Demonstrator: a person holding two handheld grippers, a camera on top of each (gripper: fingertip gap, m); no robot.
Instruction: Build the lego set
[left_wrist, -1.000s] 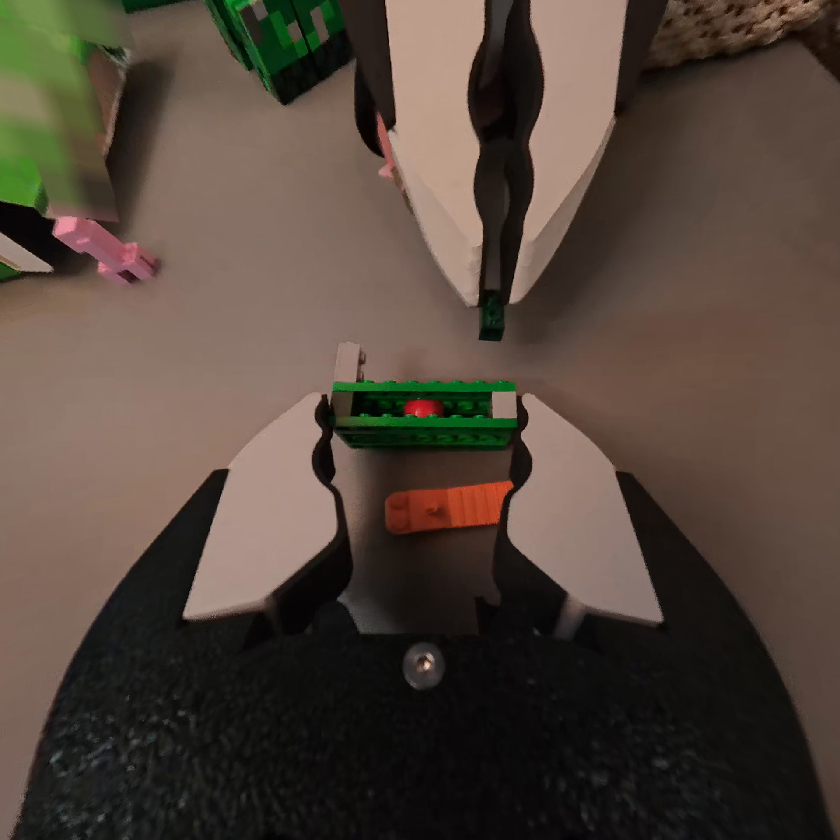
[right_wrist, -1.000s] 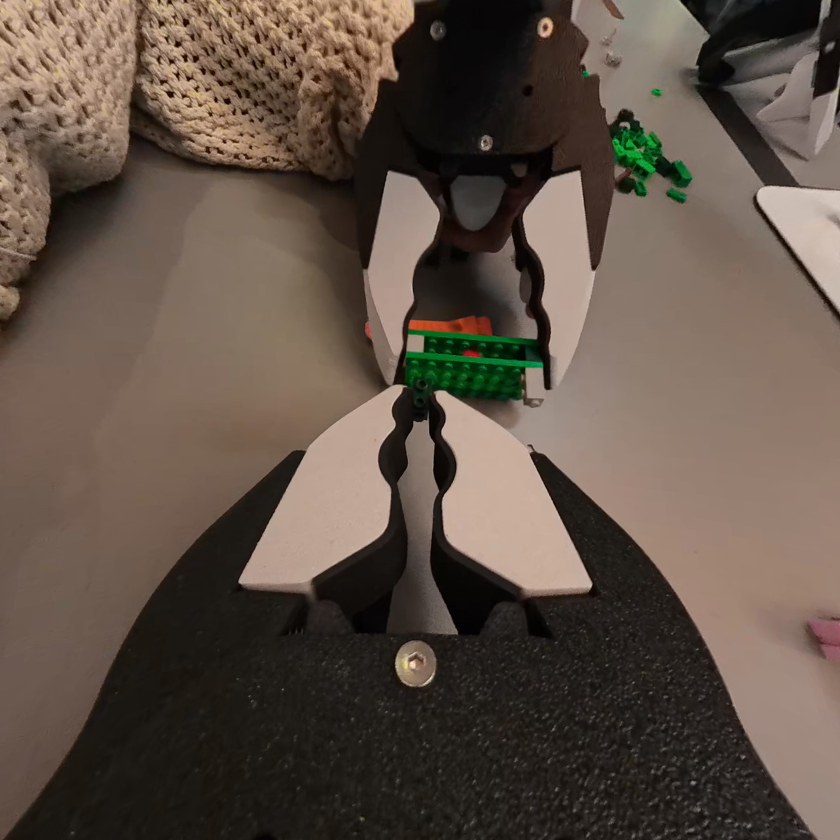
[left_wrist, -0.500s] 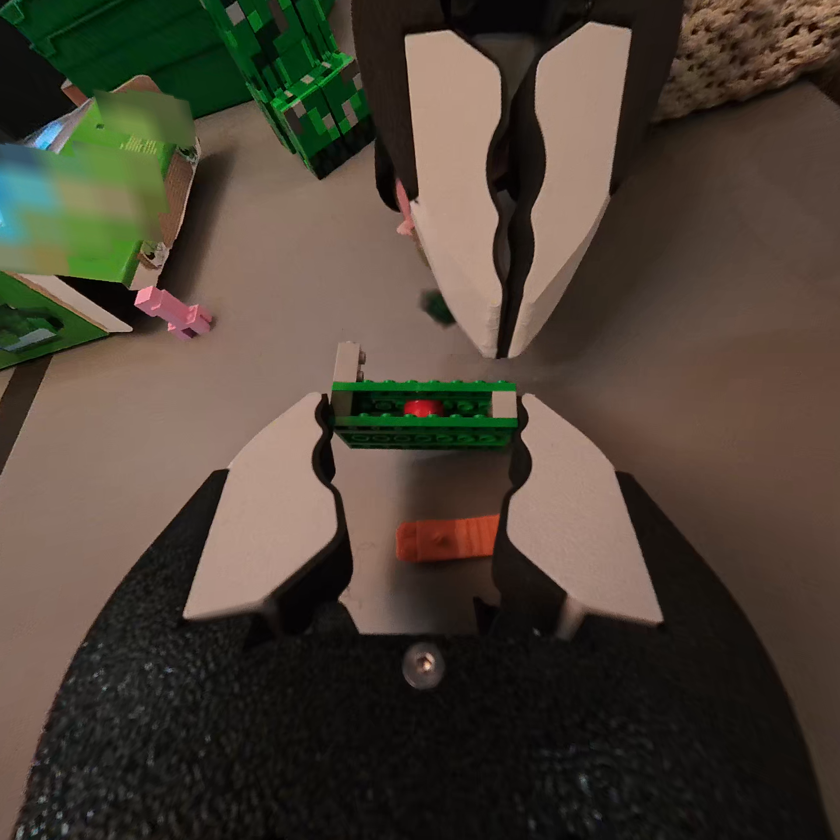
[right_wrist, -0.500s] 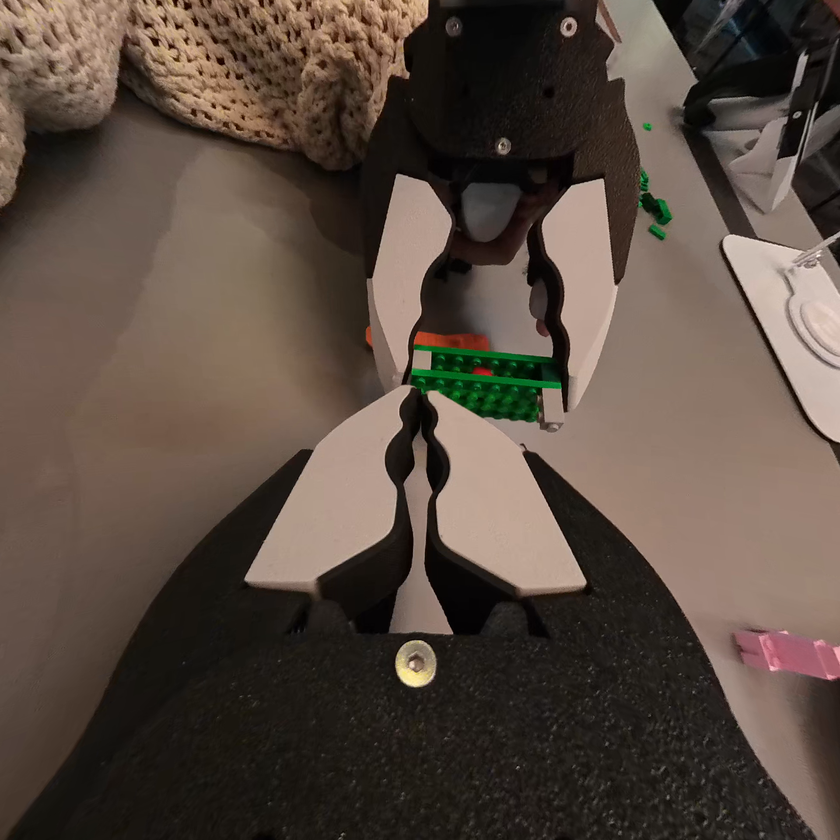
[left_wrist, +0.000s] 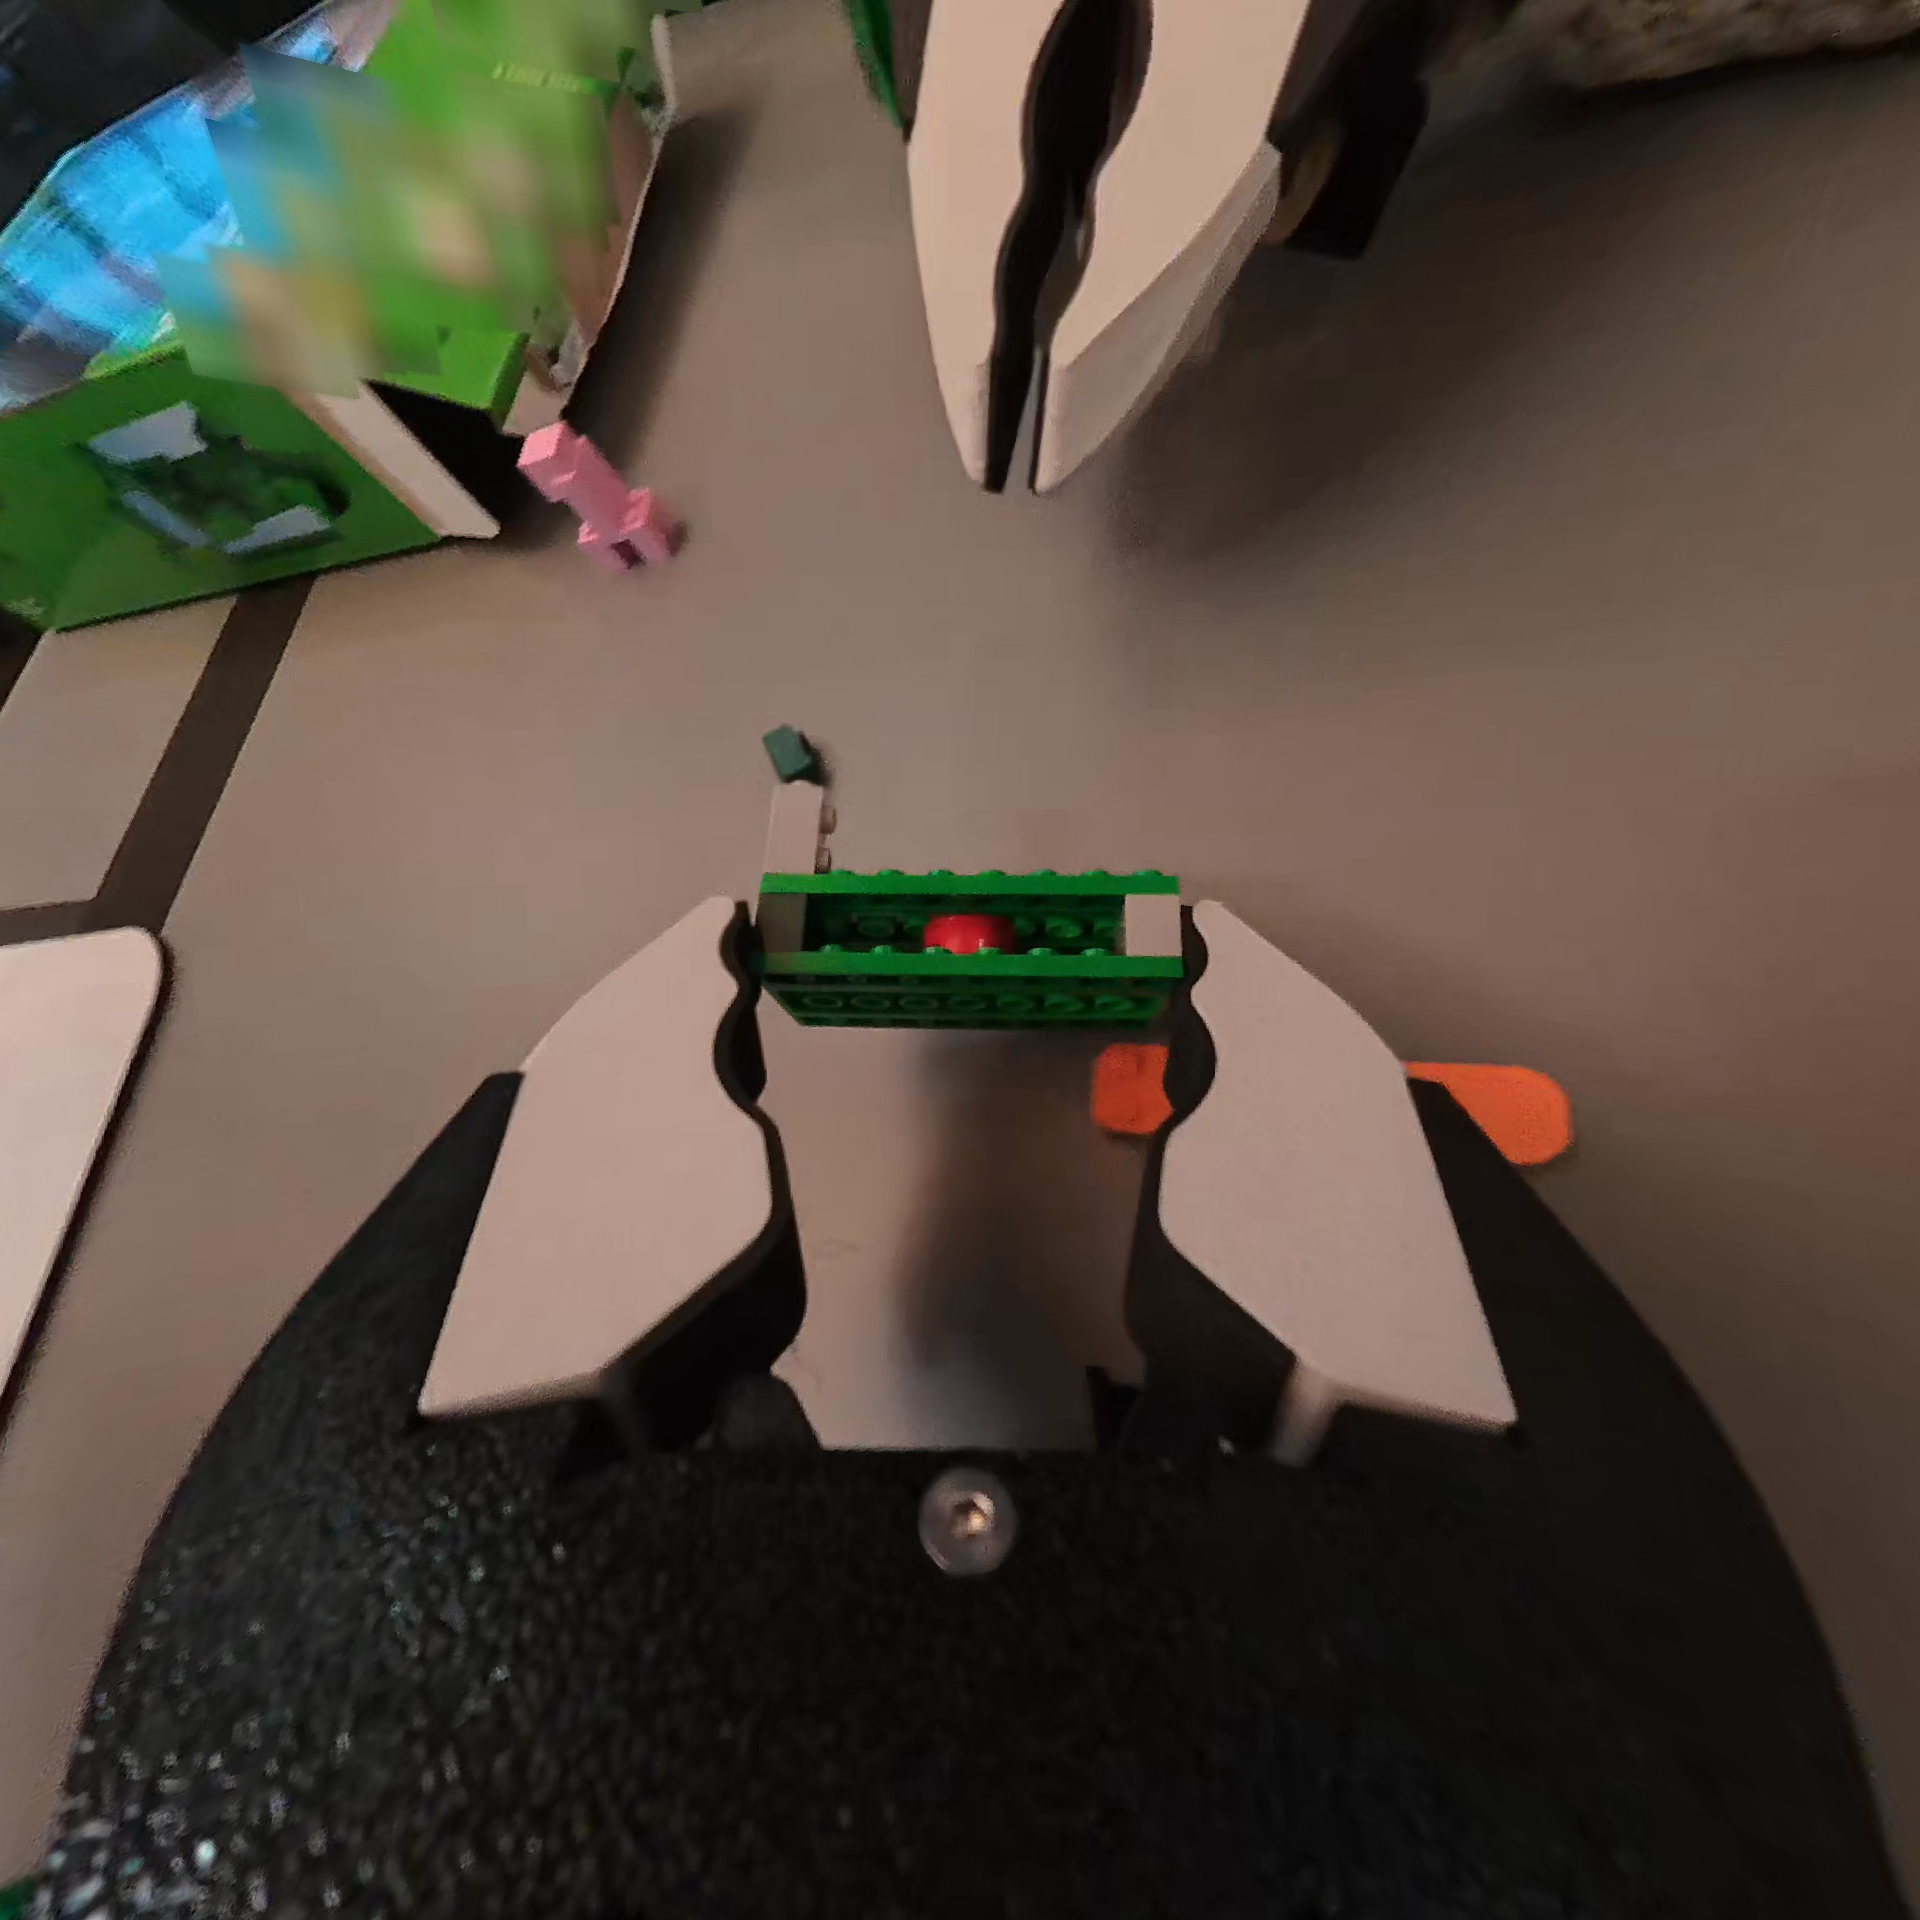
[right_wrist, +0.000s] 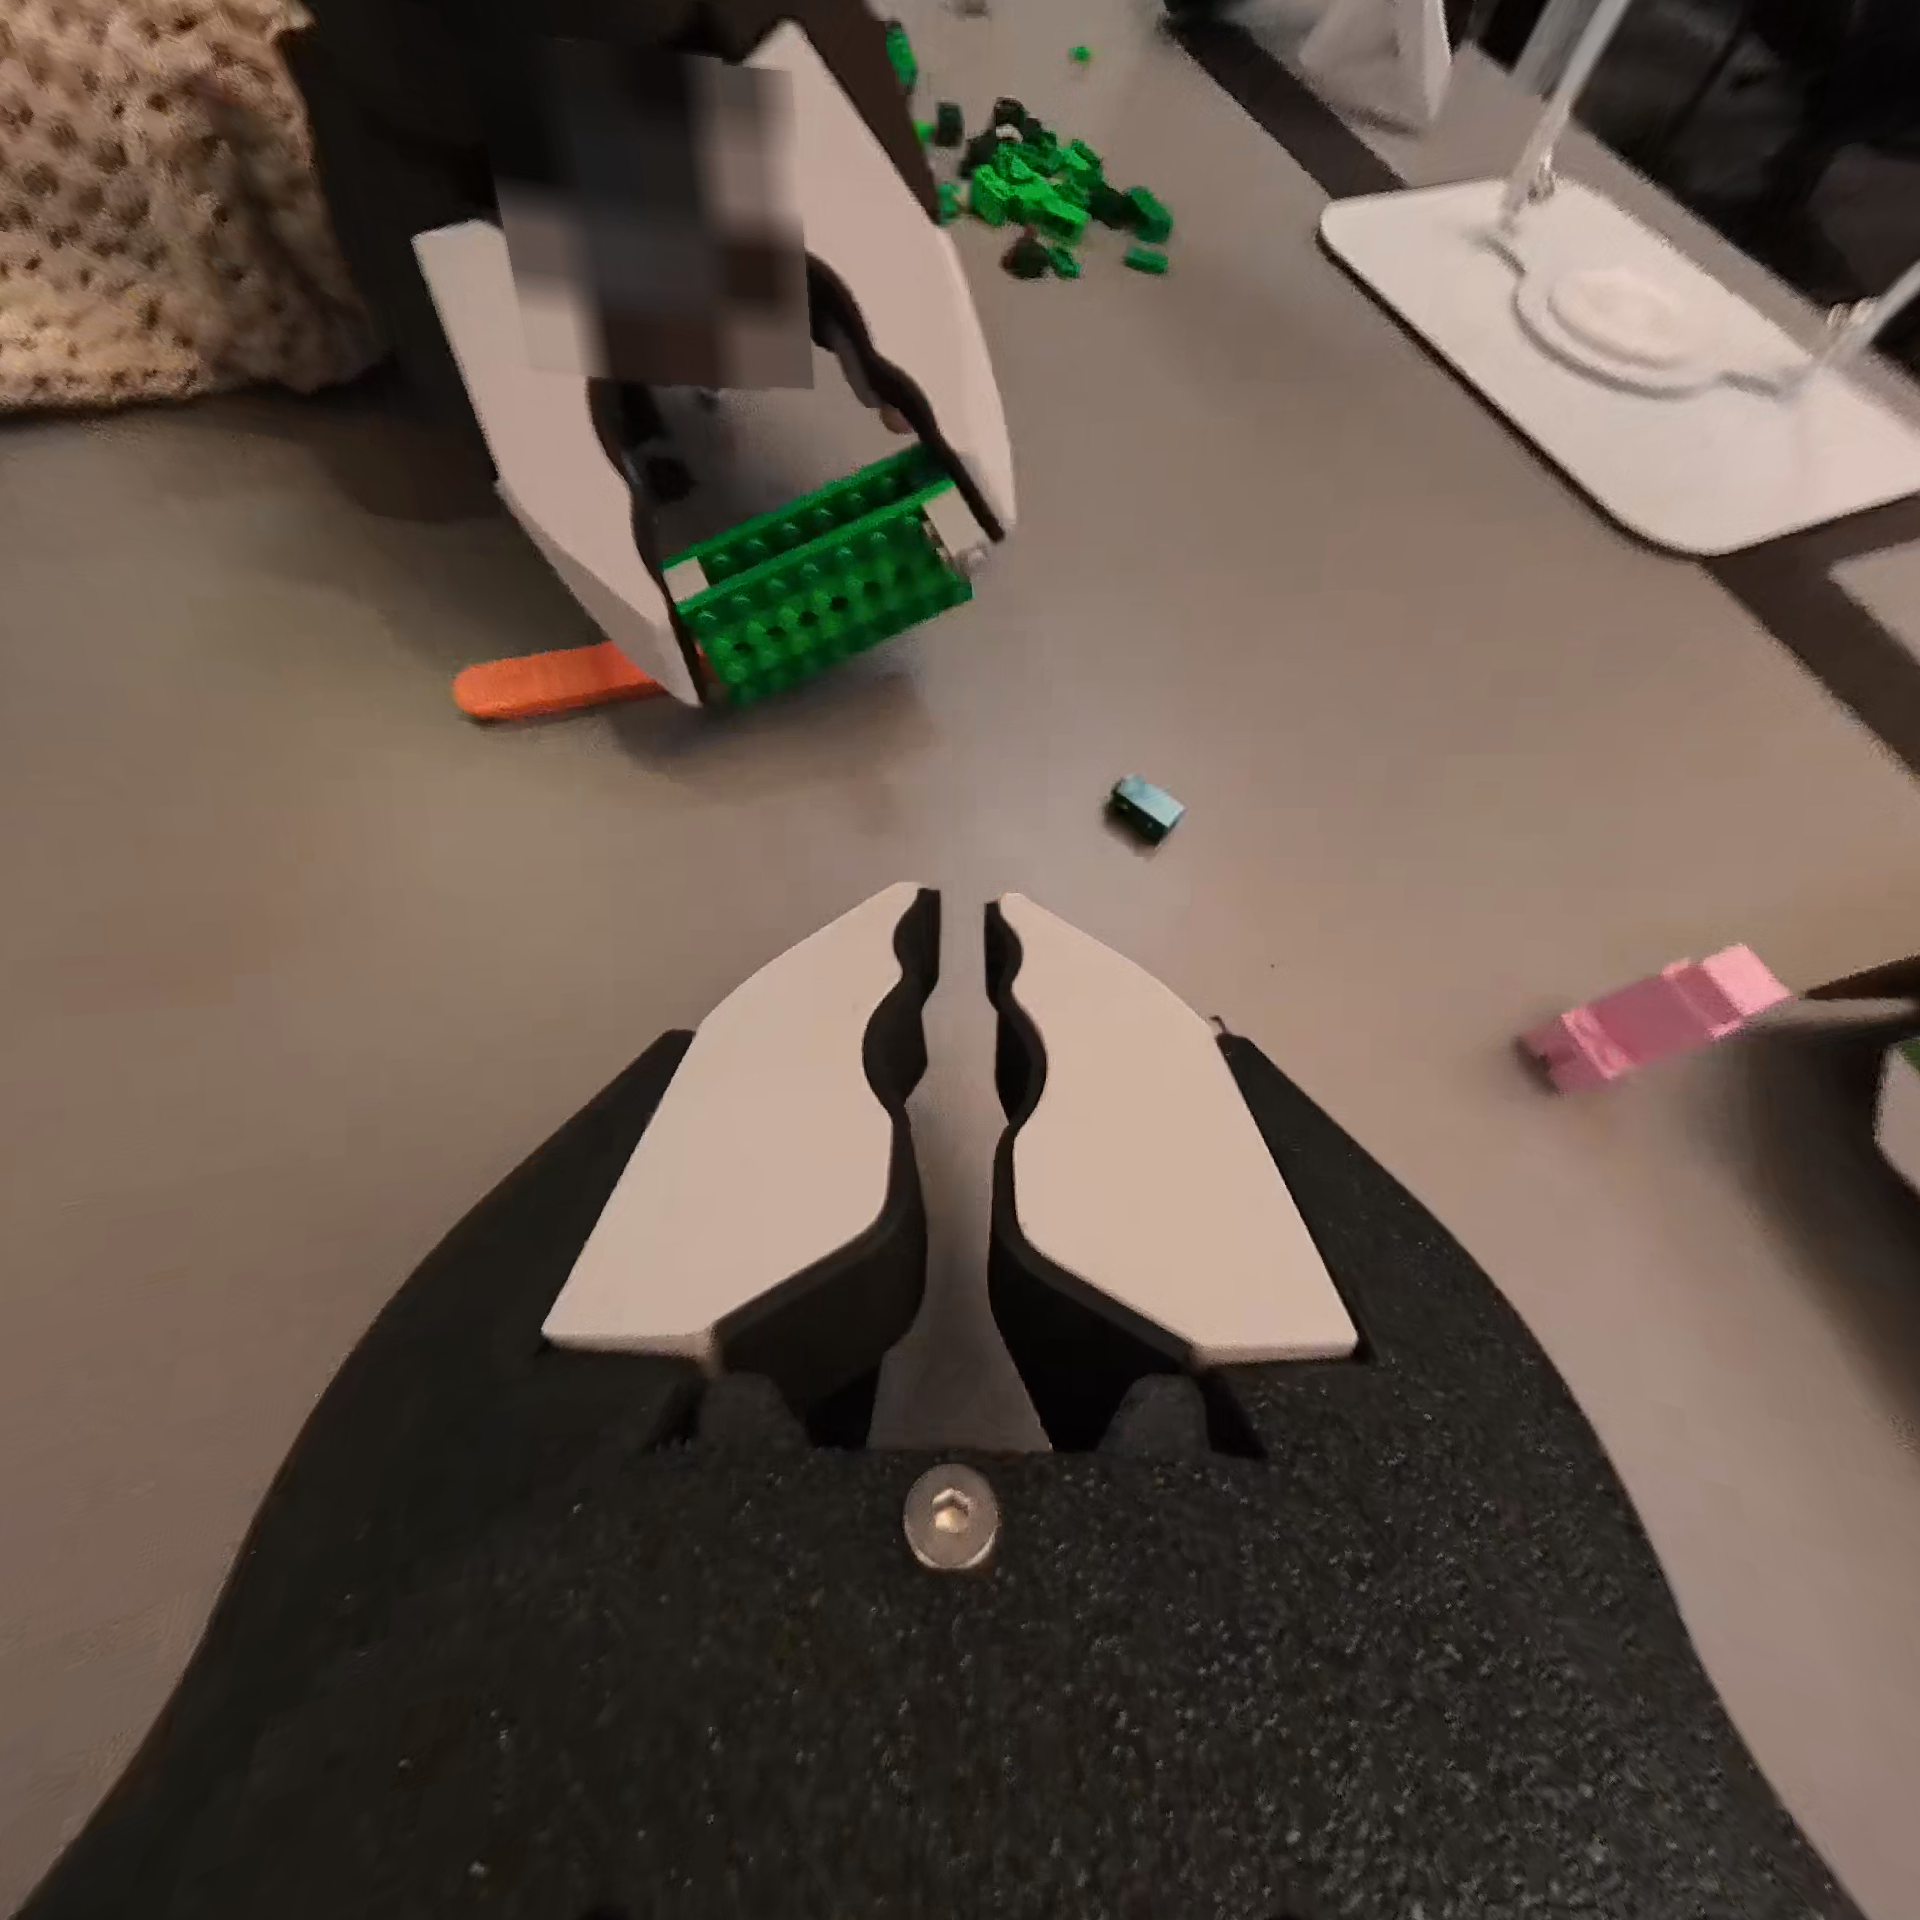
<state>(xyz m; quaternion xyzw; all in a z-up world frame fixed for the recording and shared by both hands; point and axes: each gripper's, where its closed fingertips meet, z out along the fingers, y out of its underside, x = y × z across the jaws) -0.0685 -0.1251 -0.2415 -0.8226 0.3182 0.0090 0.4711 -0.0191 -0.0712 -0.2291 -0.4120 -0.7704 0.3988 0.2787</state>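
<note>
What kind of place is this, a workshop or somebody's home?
Probably a home table: a cream knitted blanket lies on the grey tabletop, beside a loose heap of green toy bricks and a green cardboard set box.

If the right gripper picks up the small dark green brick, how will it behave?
The dark green brick is tiny and blocky, so probably stiff and light. It lies loose on the smooth table, so it may slide or pop from the fingertips.

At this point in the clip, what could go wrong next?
1. The small dark green brick lies loose on the table, outside the empty right gripper; re-grasping so small a piece may fail.
2. The left gripper pinches the green assembly only by its ends, so pressing a brick on could tilt it.
</note>
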